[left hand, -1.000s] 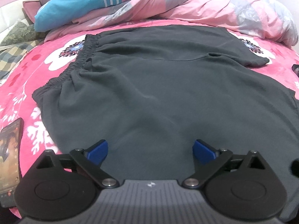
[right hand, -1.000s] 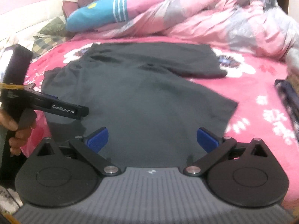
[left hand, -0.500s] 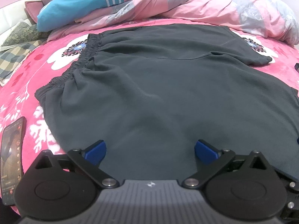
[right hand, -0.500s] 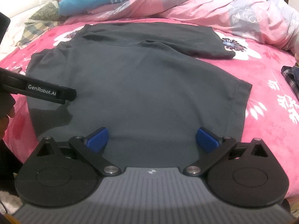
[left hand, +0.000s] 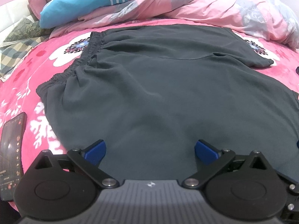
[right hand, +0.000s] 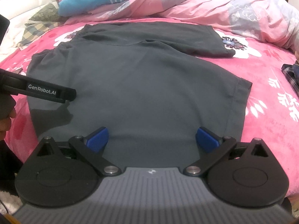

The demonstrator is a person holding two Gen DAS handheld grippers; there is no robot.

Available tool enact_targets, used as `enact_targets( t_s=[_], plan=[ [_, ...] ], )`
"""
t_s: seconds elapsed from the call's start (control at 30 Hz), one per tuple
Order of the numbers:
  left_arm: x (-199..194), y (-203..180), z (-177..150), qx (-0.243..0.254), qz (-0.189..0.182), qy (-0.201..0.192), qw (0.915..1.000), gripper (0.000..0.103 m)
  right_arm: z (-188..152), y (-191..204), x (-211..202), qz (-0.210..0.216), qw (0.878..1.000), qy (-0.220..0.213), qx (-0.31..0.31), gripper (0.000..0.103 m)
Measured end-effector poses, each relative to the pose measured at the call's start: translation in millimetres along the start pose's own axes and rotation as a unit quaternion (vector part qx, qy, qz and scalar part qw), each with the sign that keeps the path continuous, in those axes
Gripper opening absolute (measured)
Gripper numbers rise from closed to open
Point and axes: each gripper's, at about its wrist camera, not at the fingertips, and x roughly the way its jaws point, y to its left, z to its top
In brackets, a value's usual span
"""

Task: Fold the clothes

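Left wrist view, dark grey shorts (left hand: pixel 168 85) with gathered elastic waistband lying flat on pink floral fleece blanket (left hand: pixel 24 74), left gripper (left hand: pixel 150 149) and right gripper (right hand: pixel 152 137) both gaping wide, holding nothing.

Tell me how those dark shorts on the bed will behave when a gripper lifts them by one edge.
The dark shorts lie flat with soft ripples, so they will probably drape limply. The gathered waistband looks thicker, likely a firmer grip point. The fabric seems thin, so probably light; both grippers, left and right, are open above it.

Phone (left hand: pixel 11 155) on pink floral bedspread (left hand: pixel 33 71) — rumpled quilt (left hand: pixel 214 5), blue pillow (left hand: pixel 84 1) beyond
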Motion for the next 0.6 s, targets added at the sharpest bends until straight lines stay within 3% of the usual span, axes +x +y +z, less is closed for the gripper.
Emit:
enact_targets(
  t_s=[0.17,0.33,0.43,0.6],
  plan=[
    [-3.3,3.4,-0.5,-0.002,0.0,-0.006,1.0,0.103,2.2,0.2,0.9,0.0,1.0,0.007,0.001,0.102],
    [-24.3,1.9,2.3,0.025,0.041,-0.05,0.9976,0.103,5.1,1.5,3.0,-0.003,1.0,0.016,0.001,0.102],
    [-36.1,3.5,7.6,0.029,0.042,-0.08,0.9955,0.103,5.0,3.1,3.5,-0.008,1.0,0.016,0.003,0.102],
    [-25.6,6.7,20.4,0.036,0.021,-0.097,0.9944,0.103,2.3,4.0,3.2,-0.011,1.0,0.009,0.004,0.102]
  ],
)
